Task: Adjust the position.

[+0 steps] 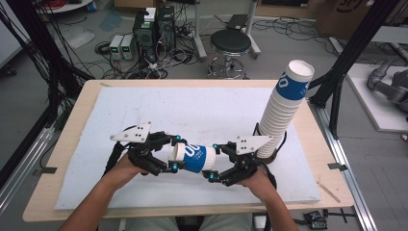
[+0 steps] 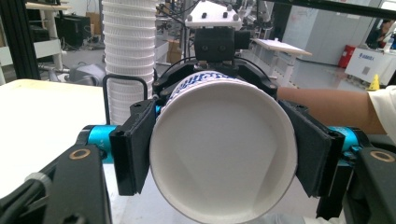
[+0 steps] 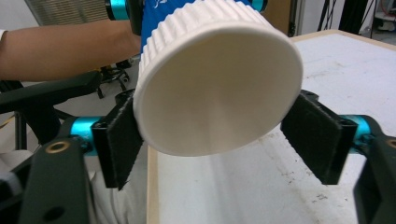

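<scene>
Above the near middle of the table [image 1: 72, 144], the paper cup [image 1: 195, 158] lies level, long axis left-right, mouth leftward, clamped by the left gripper [image 1: 175, 153], its base between the right gripper [image 1: 214, 162] pads, left pad touching, right pad apart.

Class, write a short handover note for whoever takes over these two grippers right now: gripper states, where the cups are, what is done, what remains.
Left gripper: shut on the paper cup near its open rim, holding it sideways above the table.
Right gripper: jaws around the cup's base; the right pad stands clear, so no grip yet.
Cup stack: upright at the table's right, in a black holder.
Done: one cup is off the stack.
Left: probably closing the right gripper on the base, then placing the cup.
</scene>
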Tool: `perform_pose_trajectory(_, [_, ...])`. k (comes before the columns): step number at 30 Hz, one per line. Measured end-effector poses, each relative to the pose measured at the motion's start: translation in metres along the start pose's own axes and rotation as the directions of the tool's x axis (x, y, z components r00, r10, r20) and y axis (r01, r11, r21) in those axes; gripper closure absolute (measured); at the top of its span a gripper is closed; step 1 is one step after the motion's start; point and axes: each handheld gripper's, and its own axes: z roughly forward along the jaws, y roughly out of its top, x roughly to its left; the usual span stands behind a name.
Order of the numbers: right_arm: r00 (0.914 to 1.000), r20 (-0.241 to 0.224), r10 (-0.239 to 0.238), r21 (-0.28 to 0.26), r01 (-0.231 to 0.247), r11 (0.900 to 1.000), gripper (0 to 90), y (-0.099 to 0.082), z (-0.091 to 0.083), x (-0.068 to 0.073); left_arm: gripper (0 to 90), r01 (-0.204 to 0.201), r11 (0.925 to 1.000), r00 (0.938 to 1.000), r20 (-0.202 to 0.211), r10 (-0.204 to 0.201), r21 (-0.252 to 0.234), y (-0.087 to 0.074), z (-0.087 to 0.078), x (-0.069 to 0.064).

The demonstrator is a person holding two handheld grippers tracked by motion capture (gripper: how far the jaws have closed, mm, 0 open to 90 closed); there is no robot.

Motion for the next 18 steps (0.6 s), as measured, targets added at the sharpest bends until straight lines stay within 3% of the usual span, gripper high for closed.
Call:
perform_pose_trajectory(1, [0.9997,-0.002,-0.023,-0.014,0.023,0.9996,25.5,0.0001,0.0005,-0.0016,31.3,-0.002,1.0,1.0,0.0,0.002,0.0,-0.0002,-0.0003,0.0001])
perform_pose_trajectory(2, [1.0,0.001,-0.006,-0.009,0.006,0.9999,26.5,0.0003,-0.0006,-0.0004,31.4,-0.002,1.0,1.0,-0.003,0.002,0.0,-0.0005,-0.0005,-0.0001])
perform_pose_trajectory(7, [0.9995,0.002,-0.03,-0.018,0.03,0.9994,28.3,0.0012,-0.0005,-0.0011,31.5,-0.016,0.9999,0.9999,-0.002,0.016,0.006,-0.0004,-0.0016,-0.0009])
perform_pose_trajectory(11, [0.9998,0.002,-0.021,0.007,0.021,0.9998,29.0,0.0019,-0.0016,0.0002,30.3,-0.008,0.9997,0.9998,-0.016,0.009,0.023,-0.0004,-0.0014,-0.0025])
perform_pose_trajectory(14, [0.9995,0.006,-0.031,0.015,0.031,0.9994,29.0,0.0032,-0.0015,0.0002,10.9,0.055,0.9965,0.9957,-0.078,-0.05,0.063,-0.0001,0.0006,-0.0026])
perform_pose_trajectory(15, [0.9999,0.008,-0.011,0.033,0.01,0.9994,29.0,0.0037,-0.0026,0.0019,11.0,0.057,0.9957,0.9947,-0.09,-0.05,0.074,0.0002,0.0003,-0.0032])
perform_pose_trajectory(18, [0.9996,0.011,-0.027,0.048,0.027,0.9985,29.0,0.0057,-0.0026,0.0008,11.0,0.05,0.9953,0.9952,-0.087,-0.043,0.083,0.0026,-0.0028,-0.0046])
